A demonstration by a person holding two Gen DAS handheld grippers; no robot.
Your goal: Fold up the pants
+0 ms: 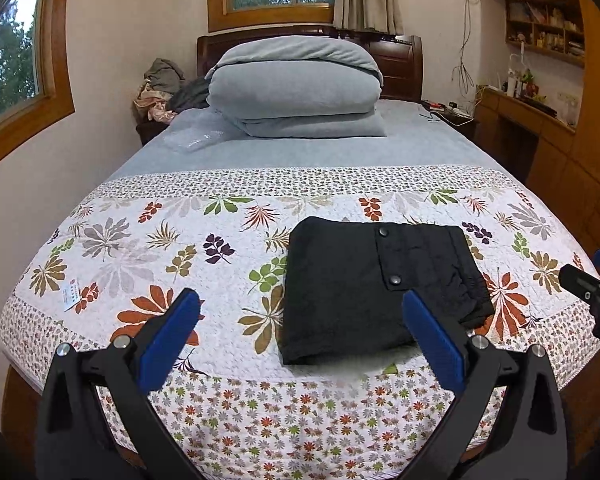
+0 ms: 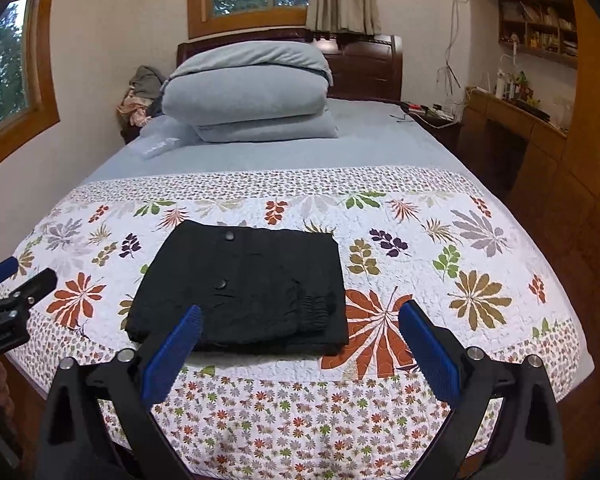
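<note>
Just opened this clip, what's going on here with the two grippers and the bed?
A person holds a two-finger gripper in each hand over the foot of a bed with a floral quilt. The black pants lie on the quilt already folded into a compact rectangle, snap buttons facing up. The left gripper and right gripper both hover open near the bed's edge, touching nothing. A folded grey duvet sits by the headboard. The folding looks done.

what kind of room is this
Most likely a bedroom in a home: a bed with a leaf-print quilt, a folded grey duvet against the headboard, and wooden shelves over a desk. Folded black pants lie on the quilt.
</note>
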